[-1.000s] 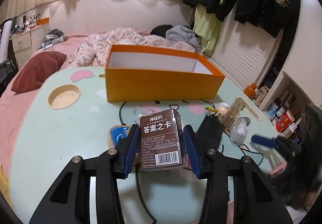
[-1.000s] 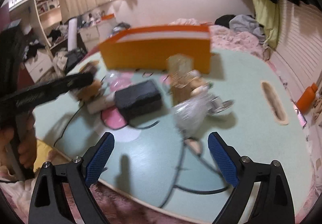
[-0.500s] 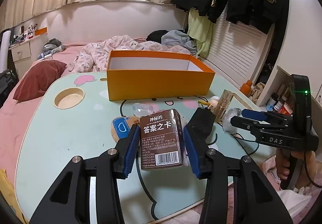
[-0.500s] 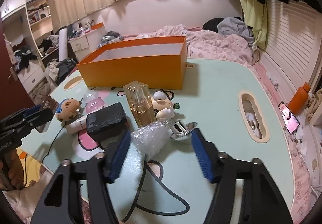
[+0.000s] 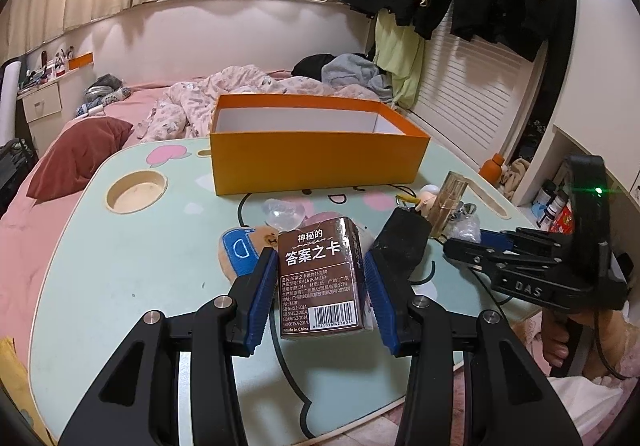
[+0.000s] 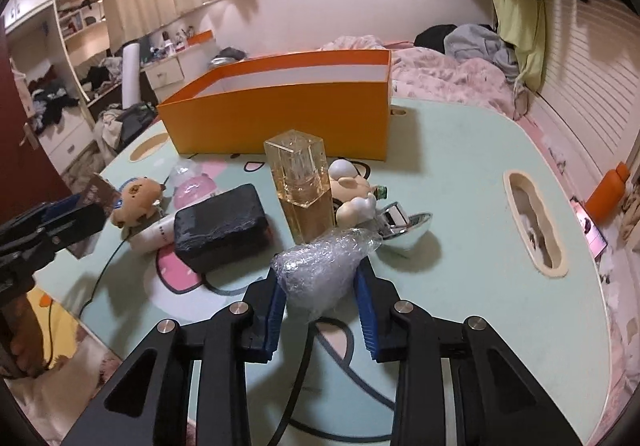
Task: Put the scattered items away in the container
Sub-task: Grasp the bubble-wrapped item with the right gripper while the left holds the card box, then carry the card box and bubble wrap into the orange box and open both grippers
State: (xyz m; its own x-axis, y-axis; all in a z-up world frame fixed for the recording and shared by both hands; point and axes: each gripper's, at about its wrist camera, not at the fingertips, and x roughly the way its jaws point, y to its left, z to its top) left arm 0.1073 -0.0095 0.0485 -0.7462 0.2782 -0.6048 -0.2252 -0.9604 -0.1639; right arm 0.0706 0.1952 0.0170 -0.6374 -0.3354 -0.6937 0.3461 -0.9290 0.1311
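My left gripper (image 5: 320,282) is shut on a brown card box (image 5: 318,278) with Chinese print and holds it above the pale green table (image 5: 120,266). The open orange box (image 5: 316,149) stands behind it; it also shows in the right wrist view (image 6: 280,117). My right gripper (image 6: 320,286) has its blue pads against both sides of a bubble-wrapped bundle (image 6: 320,270) that rests on the table. In the left wrist view the right gripper (image 5: 480,242) reaches in from the right.
Scattered on the table: a black pouch (image 6: 220,226), a perfume bottle (image 6: 304,185), a bear plush (image 6: 136,197), a white figurine (image 6: 352,189), a pink-capped bottle (image 6: 192,185), a white tube (image 6: 154,234), a metal piece (image 6: 404,226). A black cable (image 6: 100,274) crosses the front.
My right gripper moved in on the bubble-wrapped bundle and closed from wide open onto it. My left gripper kept hold of the card box and lifted slightly.
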